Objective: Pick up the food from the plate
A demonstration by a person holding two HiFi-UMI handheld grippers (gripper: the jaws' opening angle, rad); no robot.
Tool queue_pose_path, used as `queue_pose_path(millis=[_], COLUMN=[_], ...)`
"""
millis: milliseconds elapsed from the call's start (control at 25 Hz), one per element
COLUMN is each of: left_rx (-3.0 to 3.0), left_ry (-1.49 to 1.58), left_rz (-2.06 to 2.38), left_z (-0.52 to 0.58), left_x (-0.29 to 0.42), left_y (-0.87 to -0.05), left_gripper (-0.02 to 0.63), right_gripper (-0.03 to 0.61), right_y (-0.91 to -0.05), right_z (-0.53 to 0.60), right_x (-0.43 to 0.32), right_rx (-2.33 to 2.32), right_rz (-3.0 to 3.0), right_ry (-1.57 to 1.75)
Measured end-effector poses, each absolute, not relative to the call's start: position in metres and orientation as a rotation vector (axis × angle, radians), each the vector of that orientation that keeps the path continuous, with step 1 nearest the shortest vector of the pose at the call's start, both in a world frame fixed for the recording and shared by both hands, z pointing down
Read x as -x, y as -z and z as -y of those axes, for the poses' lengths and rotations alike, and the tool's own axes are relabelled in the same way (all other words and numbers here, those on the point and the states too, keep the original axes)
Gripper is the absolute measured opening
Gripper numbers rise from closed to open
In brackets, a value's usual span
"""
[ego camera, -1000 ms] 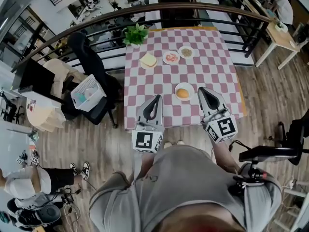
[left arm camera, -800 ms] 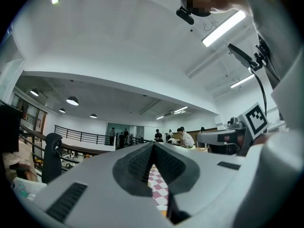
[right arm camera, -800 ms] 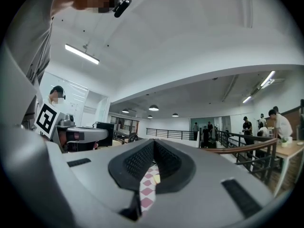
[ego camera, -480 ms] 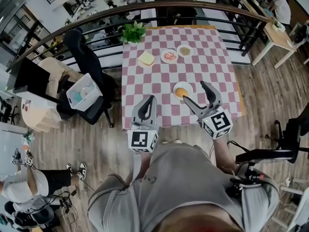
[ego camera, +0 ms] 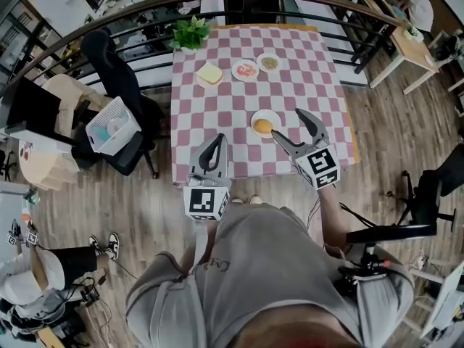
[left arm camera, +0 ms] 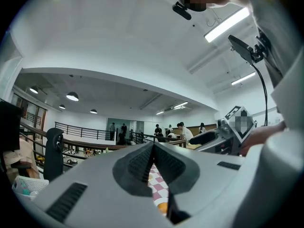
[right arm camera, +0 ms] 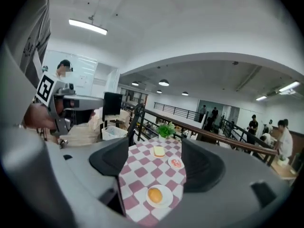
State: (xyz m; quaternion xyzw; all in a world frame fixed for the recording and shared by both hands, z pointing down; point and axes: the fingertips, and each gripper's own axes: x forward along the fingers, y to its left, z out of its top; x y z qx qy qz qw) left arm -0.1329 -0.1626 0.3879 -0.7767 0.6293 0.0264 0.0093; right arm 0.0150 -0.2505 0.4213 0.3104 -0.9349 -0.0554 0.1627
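My right gripper [ego camera: 286,124] has just been opening its jaws. They stand wide and empty, lined up on the round golden bun [ego camera: 263,126] lying on its small white plate [ego camera: 254,117], ready, I judge, to grab. My left gripper [ego camera: 217,141] is clenched on nothing.

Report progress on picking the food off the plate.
Done: nothing lifted; the bun sits on its plate. In hand: the right gripper, jaws just opened and empty, hovers near the bun. To do: close on it, lift. The left gripper is shut.
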Motion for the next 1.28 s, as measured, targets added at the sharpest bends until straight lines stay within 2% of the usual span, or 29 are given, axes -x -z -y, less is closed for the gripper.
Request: queue_pose_path(millis=[560,880,1280], left_rx=[2.416,2.330,2.289], left_ry=[-0.050,-0.042,0.016], left_rz=[-2.068,-2.173,-2.254], left_z=[0.137,0.122,0.105], left_x=[0.149,0.180,0.196], left_y=[-0.412,-0.418,-0.422], left_gripper=[0.008,0.008,0.008], right_gripper=[0.348,0.350,0.350], right_y=[-0.580,-0.681,-0.763], right_z=[0.302,0.312,0.339], right_x=[0.017,0.022,0.034], right_rx=[-0.475,-0.204,-0.113], right_rz=[2.177,1.973,1.863], right_ry=[0.362,0.321,0.289])
